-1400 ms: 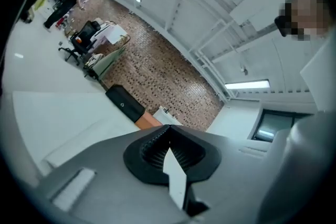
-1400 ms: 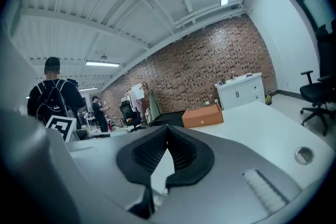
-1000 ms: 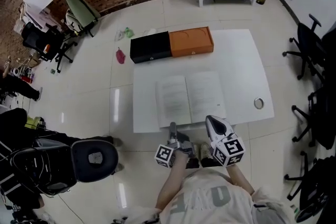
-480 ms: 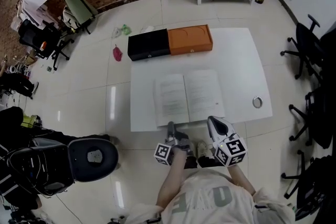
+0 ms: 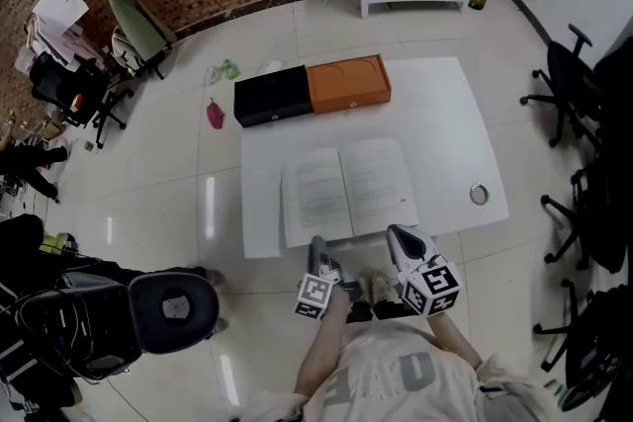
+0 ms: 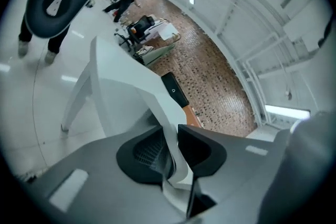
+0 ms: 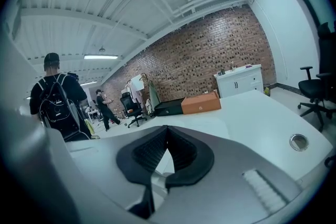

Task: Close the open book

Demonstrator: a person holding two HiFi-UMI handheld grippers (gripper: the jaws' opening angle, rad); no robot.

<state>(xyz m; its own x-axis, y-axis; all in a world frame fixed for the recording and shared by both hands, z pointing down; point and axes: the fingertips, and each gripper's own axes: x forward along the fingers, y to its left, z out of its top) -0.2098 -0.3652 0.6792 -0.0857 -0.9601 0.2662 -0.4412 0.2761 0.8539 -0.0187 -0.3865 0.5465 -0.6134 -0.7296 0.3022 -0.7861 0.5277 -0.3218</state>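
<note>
Rolling left gripper [image 5: 318, 244] onto its side, closing its jaws on nothing; keeping right gripper [image 5: 396, 235] pinched together, empty. Leaving open book [image 5: 346, 188] flat on white table [image 5: 445, 133], just ahead; still only lining up for the close.

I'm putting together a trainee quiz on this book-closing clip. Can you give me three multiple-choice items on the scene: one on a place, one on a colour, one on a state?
1. Where on the table does the small metal ring lie?
A. far left corner
B. near the person's right-hand near corner
C. middle of the far edge

2. What colour is the box beside the black box?
A. orange
B. green
C. blue

3. How is the book?
A. shut
B. standing on edge
C. lying open, pages up

Answers:
1 B: the ring sits alone by that corner.
2 A: the orange box lies next to the black one at the far edge.
3 C: both pages face up.
</note>
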